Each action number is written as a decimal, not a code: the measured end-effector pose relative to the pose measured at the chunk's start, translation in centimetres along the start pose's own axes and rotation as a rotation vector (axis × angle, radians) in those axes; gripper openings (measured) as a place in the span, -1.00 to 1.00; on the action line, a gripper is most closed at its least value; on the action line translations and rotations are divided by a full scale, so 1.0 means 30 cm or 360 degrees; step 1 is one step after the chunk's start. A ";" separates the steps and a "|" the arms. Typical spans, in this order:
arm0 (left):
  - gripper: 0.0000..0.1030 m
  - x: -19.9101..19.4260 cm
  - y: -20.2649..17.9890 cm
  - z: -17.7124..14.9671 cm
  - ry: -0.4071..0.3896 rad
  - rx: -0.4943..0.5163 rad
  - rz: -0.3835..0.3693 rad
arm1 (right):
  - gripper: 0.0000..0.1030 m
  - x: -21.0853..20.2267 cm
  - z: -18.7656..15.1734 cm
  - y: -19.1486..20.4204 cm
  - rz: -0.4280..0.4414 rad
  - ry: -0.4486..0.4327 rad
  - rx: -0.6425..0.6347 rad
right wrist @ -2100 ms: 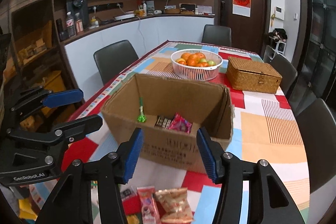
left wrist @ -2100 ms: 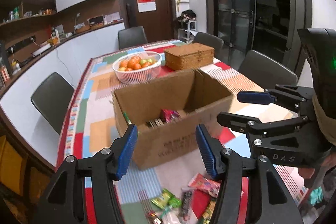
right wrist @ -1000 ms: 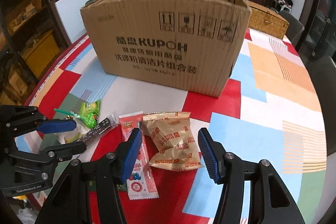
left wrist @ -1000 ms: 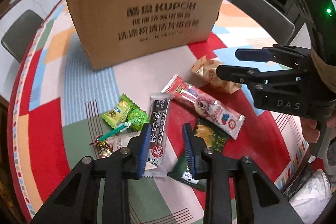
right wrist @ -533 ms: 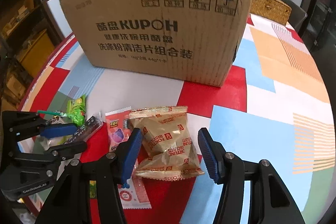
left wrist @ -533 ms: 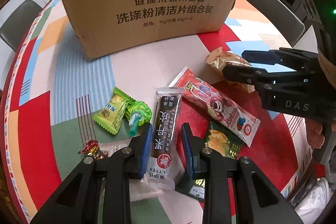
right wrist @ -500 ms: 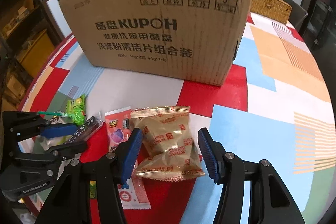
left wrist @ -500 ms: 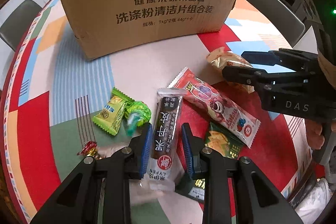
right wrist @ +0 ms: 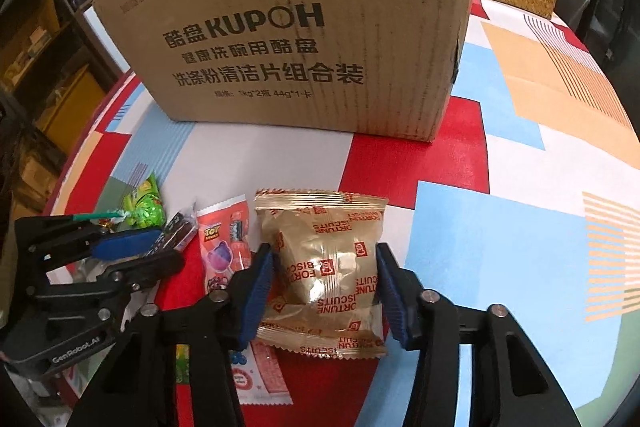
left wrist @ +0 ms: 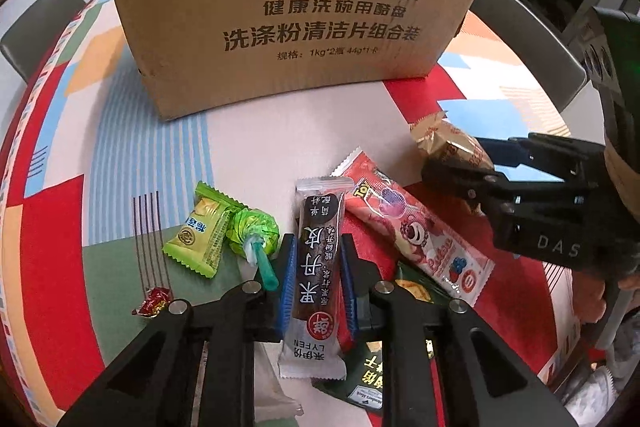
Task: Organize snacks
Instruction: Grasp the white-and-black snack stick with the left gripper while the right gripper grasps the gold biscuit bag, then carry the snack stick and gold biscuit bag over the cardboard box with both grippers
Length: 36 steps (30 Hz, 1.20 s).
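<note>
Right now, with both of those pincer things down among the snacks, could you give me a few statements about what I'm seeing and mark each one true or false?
1. The left gripper has its fingers on either side of the black snack bar. True.
2. The right gripper straddles a green candy. False: a gold biscuit packet lies between its fingers.
3. The cardboard box stands behind the loose snacks. True.
4. The red Toy Story packet is inside the box. False: it lies on the tablecloth.
5. A green lollipop lies left of the black bar. True.
</note>
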<state>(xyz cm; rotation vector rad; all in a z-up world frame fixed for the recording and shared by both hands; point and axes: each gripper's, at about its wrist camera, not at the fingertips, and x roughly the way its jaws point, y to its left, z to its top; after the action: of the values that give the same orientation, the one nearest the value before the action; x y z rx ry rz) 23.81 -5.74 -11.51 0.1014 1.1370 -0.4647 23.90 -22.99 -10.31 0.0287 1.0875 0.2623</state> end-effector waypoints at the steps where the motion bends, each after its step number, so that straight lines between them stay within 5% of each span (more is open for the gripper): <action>1: -0.60 -0.003 0.000 0.001 -0.0008 -0.0007 -0.0007 | -0.08 -0.003 -0.002 0.003 -0.0001 -0.0002 -0.0004; 10: -0.84 -0.084 -0.012 0.001 -0.0123 -0.0017 -0.0036 | -0.16 -0.052 -0.009 0.051 -0.0024 -0.0066 -0.0048; 15: -0.83 -0.086 -0.012 0.004 -0.0124 -0.0007 -0.0039 | -0.16 -0.094 -0.010 0.068 -0.0018 -0.0112 -0.0052; 21: -0.54 -0.056 -0.023 -0.010 -0.0079 0.0035 0.0001 | -0.16 -0.112 -0.021 0.072 -0.0017 -0.0127 -0.0045; 36: -0.66 0.013 -0.028 0.013 -0.0075 0.0019 0.0042 | -0.16 -0.069 -0.051 0.052 0.0001 -0.0062 0.0002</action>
<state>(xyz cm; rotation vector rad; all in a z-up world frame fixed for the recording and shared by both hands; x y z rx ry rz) 23.94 -6.73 -11.55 0.1152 1.0858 -0.4482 21.35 -22.09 -8.98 0.0349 1.0490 0.2604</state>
